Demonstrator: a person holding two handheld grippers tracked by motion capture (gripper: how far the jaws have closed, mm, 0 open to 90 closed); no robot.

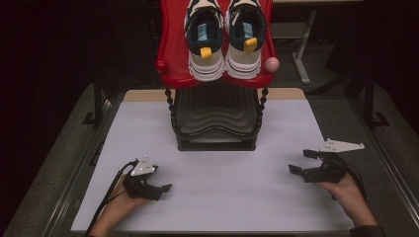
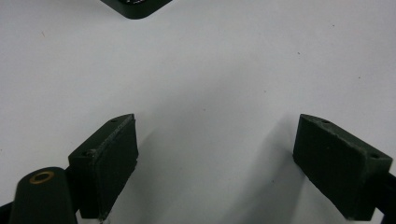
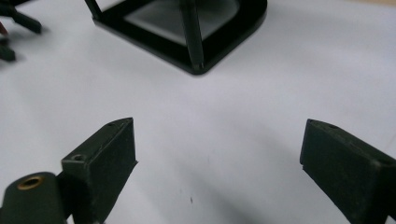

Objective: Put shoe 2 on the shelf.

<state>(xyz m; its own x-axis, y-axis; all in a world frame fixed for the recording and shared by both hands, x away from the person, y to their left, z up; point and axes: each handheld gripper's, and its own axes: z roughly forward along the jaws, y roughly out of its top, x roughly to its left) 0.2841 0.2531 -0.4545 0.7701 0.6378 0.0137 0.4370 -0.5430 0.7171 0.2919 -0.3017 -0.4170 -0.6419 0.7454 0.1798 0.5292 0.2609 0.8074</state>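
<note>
Both rest low on the white desk (image 1: 217, 197), well apart — the left hand-held gripper (image 1: 165, 188) near the front left, the right hand-held gripper (image 1: 302, 161) at the front right, each with its jaws spread wide and nothing between them. The pair of sneakers (image 1: 225, 42) sits heels-forward on the red top tray (image 1: 170, 54) of the black shoe rack (image 1: 216, 126) at the desk's far middle — far from both grippers.

A person's two hands rest low at the near edge: the left hand-held gripper (image 1: 157, 189) near left, the right hand-held gripper (image 1: 302, 161) near right, both with jaws spread wide.
</note>
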